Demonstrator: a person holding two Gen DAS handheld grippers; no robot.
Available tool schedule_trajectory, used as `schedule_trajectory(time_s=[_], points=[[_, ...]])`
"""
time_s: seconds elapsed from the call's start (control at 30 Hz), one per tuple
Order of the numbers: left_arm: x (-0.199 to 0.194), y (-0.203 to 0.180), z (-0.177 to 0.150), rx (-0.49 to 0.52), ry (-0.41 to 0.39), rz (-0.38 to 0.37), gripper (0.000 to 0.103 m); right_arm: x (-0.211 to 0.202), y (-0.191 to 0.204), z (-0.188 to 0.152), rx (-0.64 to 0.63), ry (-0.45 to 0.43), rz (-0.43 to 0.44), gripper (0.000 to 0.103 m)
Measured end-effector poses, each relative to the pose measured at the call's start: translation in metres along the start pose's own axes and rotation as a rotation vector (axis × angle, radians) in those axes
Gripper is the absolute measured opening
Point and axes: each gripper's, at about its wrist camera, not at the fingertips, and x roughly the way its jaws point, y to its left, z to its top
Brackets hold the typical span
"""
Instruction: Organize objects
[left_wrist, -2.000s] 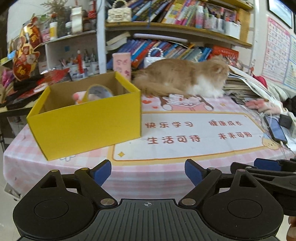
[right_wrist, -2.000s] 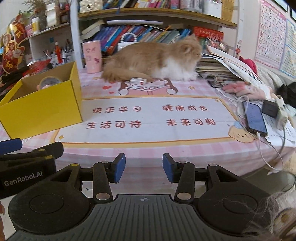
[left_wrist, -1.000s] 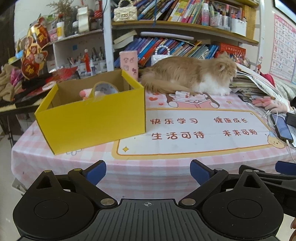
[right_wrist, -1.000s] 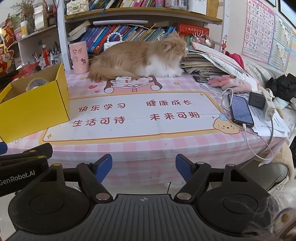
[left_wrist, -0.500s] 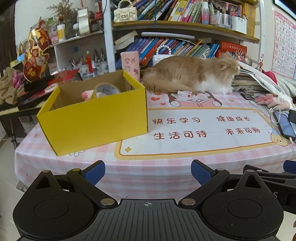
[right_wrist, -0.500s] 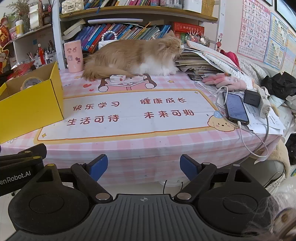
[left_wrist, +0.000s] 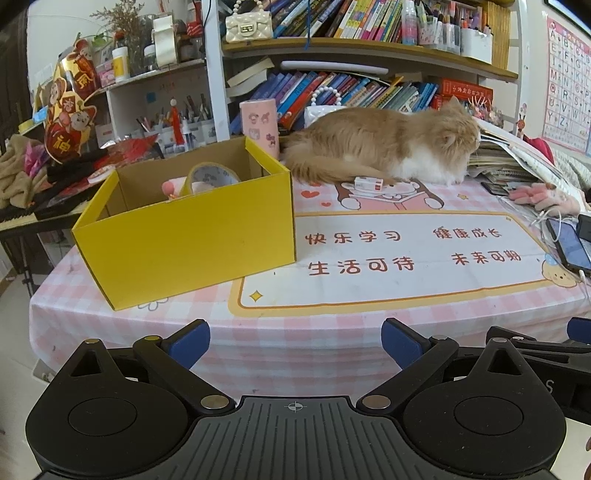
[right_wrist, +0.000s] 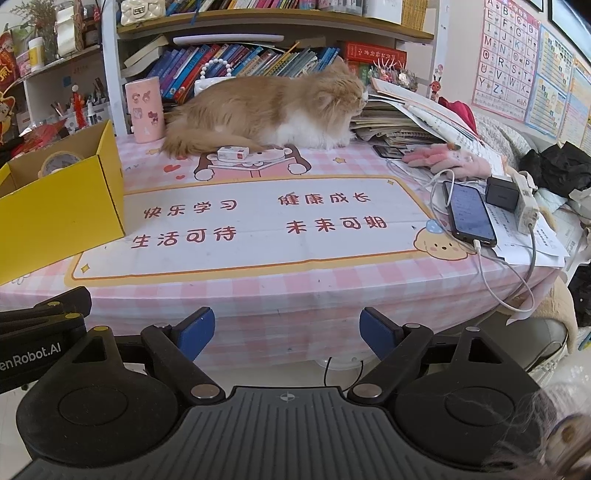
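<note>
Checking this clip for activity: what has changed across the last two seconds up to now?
The right gripper has just been opening its jaws, from fairly narrow to wide, with nothing between them. Both views show more of the table's near edge now, as if the grippers drew back. The left gripper stayed open and empty; yellow box, cat and phone kept their places.

An open yellow cardboard box (left_wrist: 192, 236) stands upright on the left side of the bench (left_wrist: 258, 343), turned a little so one corner points toward the near edge. Its inside is plain brown. In it a roll of tape (left_wrist: 212, 177) leans on edge against the far wall, with a small pink thing (left_wrist: 170, 187) just left of it; what that is cannot be told. Further back, near the middle of the bench, a small white box with a red end (left_wrist: 369, 183) lies flat, touching the fur of an orange and white cat (left_wrist: 380, 147).
</note>
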Motion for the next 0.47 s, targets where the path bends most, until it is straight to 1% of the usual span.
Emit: schedule_trajectory(time_s=[0.3,0.47], points=[[0.0043,0.0011,0.0001,-0.008,0.022,0.007,0.101,0.0021,0.0007,-0.0011,-0.007,0.002,-0.003,0.085],[0.0054,0.0018,0.0007,-0.014,0.02,0.011,0.101,0.0058,0.0036,-0.0013,-0.016,0.008,-0.005,0.085]])
